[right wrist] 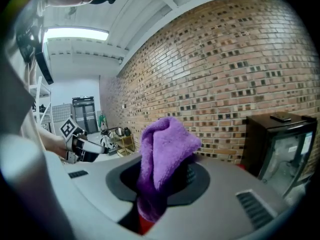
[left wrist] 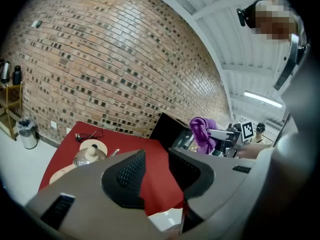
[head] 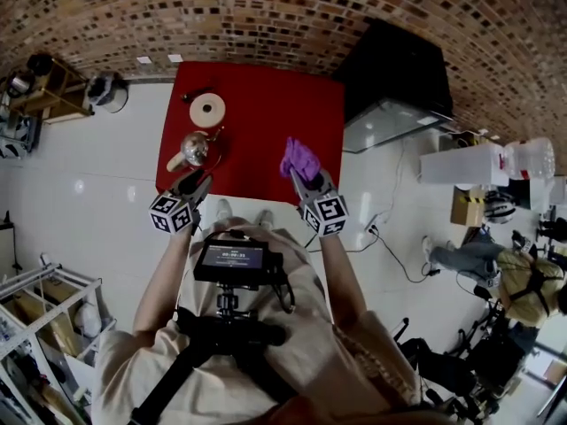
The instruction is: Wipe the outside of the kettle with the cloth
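I had the left gripper [head: 197, 184] at the near edge of the red table [head: 266, 104], pointing at the kettle [head: 195, 149]. Its jaws stood a little apart with nothing between them; in the left gripper view only bare red tabletop [left wrist: 157, 159] showed through the gap. The kettle, shiny metal with a knobbed lid, sat on the left side of the table just past the jaw tips, and I could not see the gripper touching it. A round pale plate [head: 207, 111] lay just behind the kettle.

The right gripper [head: 307, 180] was clamped on the purple cloth [head: 299, 158]. In the right gripper view the cloth [right wrist: 162, 154] stood bunched between the jaws, sticking up above them and hanging down below. I held it above the right side of the table, well apart from the kettle and not touching it. From the left gripper view, the cloth [left wrist: 202, 131] showed off to the right, in front of a black cabinet [left wrist: 167, 129] by the brick wall [left wrist: 115, 69].
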{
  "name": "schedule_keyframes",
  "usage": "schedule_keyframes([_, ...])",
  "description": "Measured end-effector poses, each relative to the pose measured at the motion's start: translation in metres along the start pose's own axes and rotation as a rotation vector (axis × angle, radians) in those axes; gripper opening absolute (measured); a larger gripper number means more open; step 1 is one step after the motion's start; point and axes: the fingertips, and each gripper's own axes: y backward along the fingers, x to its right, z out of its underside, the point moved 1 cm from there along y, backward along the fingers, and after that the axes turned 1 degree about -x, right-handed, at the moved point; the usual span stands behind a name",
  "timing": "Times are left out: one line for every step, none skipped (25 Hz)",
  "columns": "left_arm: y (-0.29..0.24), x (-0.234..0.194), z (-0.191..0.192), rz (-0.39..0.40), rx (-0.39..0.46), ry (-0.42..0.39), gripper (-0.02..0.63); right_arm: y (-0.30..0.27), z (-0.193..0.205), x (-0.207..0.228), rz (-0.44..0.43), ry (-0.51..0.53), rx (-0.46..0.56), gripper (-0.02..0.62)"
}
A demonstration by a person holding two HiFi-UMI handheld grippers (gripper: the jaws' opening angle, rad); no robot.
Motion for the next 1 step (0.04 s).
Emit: schedule_keyframes([-0.0002, -0.0027, 0.0023, 0.011, -0.006, 0.003, 0.127, -0.0042, 0.0011, -0.0041, 0.002, 0.001, -0.003, 0.106])
